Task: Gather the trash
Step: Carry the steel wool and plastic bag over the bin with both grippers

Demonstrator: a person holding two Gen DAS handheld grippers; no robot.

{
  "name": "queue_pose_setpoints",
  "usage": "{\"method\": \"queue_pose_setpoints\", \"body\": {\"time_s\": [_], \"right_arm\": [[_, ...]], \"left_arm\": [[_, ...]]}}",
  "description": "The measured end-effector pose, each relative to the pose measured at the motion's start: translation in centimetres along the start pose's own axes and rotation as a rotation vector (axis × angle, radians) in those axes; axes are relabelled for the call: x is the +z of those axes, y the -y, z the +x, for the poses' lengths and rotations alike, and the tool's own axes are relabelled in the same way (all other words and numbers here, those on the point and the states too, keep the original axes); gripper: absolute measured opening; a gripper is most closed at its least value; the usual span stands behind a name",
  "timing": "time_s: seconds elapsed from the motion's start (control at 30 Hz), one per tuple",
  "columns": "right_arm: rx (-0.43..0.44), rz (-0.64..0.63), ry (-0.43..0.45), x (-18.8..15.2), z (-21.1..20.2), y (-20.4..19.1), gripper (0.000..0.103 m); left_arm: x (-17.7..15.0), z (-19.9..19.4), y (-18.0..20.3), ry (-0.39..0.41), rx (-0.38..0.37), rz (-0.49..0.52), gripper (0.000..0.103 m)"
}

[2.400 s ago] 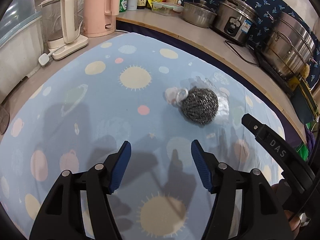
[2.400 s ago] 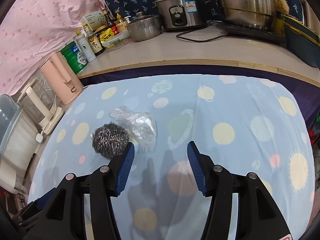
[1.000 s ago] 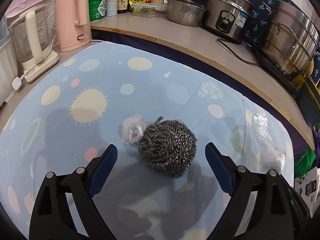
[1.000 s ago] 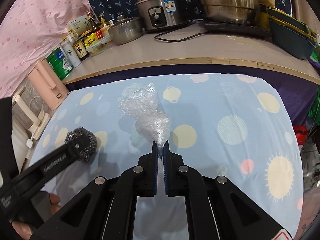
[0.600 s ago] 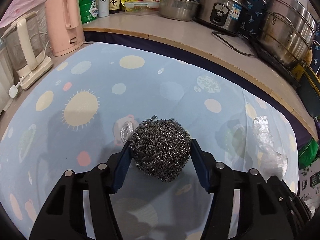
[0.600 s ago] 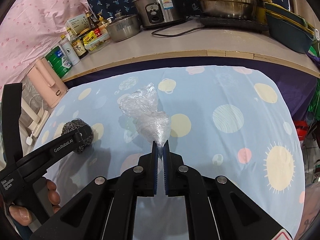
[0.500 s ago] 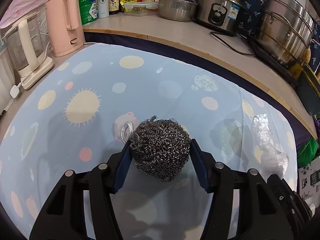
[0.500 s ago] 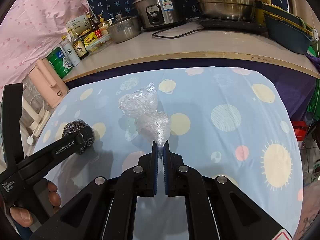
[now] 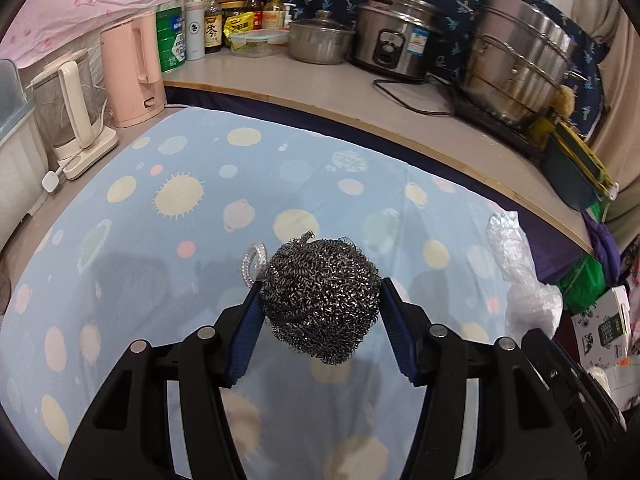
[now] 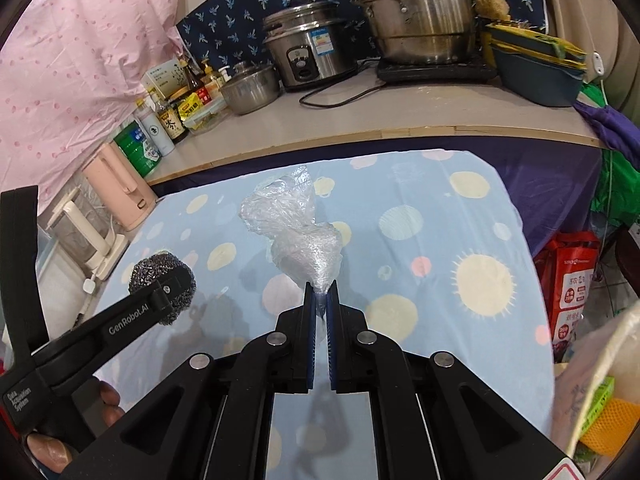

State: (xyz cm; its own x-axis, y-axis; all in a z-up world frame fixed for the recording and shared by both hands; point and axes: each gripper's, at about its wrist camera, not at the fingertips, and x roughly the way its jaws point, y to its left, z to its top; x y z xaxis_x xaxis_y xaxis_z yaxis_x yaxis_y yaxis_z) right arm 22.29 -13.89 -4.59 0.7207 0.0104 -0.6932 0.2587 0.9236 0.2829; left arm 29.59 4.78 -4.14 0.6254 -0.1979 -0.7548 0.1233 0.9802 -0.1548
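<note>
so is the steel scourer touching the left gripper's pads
Touching: in the left wrist view both blue pads press the sides of the steel scourer, held above the cloth.

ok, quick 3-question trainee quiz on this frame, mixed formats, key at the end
1. True or false: the left gripper holds a sponge.
2. What does the right gripper pinch? A) clear plastic bag B) bottle cap C) spoon
3. Fill in: the small clear ring shows just ____ the steel wool scrubber in the left wrist view.

Key
1. False: it grips the steel wool scrubber.
2. A: the clear plastic bag, held by a bunched end.
3. Left of.
</note>
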Motion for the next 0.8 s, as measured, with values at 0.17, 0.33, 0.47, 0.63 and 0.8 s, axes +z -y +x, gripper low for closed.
{"method": "queue_pose_setpoints", "body": {"time_s": [0.17, 0.33, 0.47, 0.63, 0.8], "right_arm": [[-0.004, 0.012, 0.034, -1.1, -4.3, 1.4, 0.005], [-0.019, 0.026, 0.06, -2.5, -8.3, 3.3, 0.005], [-0.041, 0.041, 0.073, -3.6, -11.0, 5.3, 0.005], [-0.081, 0.062, 0.09, -5.1, -14.1, 8.2, 0.005], [-0.127, 0.083, 0.097, -6.6, -16.6, 11.1, 0.005]], "left_arm": [[-2.1, -3.6, 2.3, 0.013, -0.034, 0.035, 0.054], [-4.4, -6.7, 4.5, 0.015, -0.061, 0.07, 0.054], [-6.3, -8.8, 6.1, 0.014, -0.079, 0.105, 0.054], [-8.5, -10.7, 8.1, 0.009, -0.101, 0.138, 0.054], [-10.6, -11.9, 10.5, -0.006, -0.127, 0.174, 0.054]]}}
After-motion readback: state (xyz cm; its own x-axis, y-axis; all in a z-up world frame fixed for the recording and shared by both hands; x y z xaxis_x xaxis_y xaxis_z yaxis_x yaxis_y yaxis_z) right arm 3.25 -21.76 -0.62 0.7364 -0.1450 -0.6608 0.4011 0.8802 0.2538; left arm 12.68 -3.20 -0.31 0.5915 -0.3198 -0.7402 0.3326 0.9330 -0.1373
